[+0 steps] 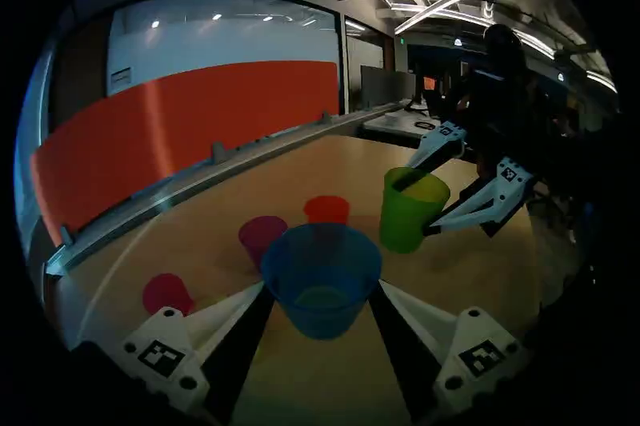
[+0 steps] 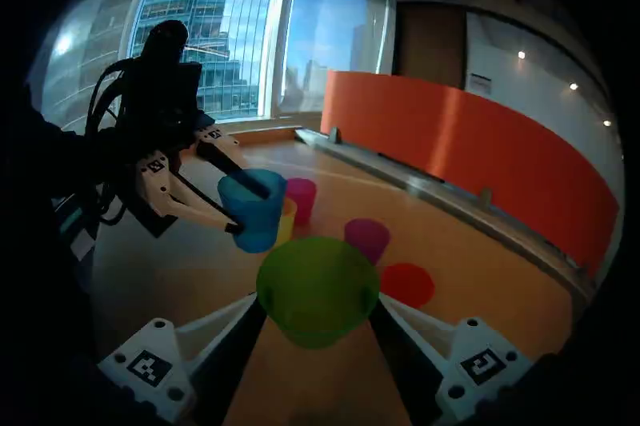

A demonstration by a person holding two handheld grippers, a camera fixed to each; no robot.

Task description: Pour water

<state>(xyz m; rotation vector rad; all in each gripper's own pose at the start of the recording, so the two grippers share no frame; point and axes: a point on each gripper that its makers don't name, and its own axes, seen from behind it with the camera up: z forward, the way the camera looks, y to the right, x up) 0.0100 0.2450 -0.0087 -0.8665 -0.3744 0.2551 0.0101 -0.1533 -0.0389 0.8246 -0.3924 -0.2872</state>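
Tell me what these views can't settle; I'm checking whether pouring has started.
1. Water level in the green cup: right gripper view, the dim tinted wall makes it unreadable.
2. Yellow cup: right gripper view, mostly behind the blue cup.
3. Left gripper finger contact: left gripper view, the blue cup's own body covers it.

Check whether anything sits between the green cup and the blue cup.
Nothing visible does. The green cup, in the right claw, and the blue cup, in the left claw, have open air between them.
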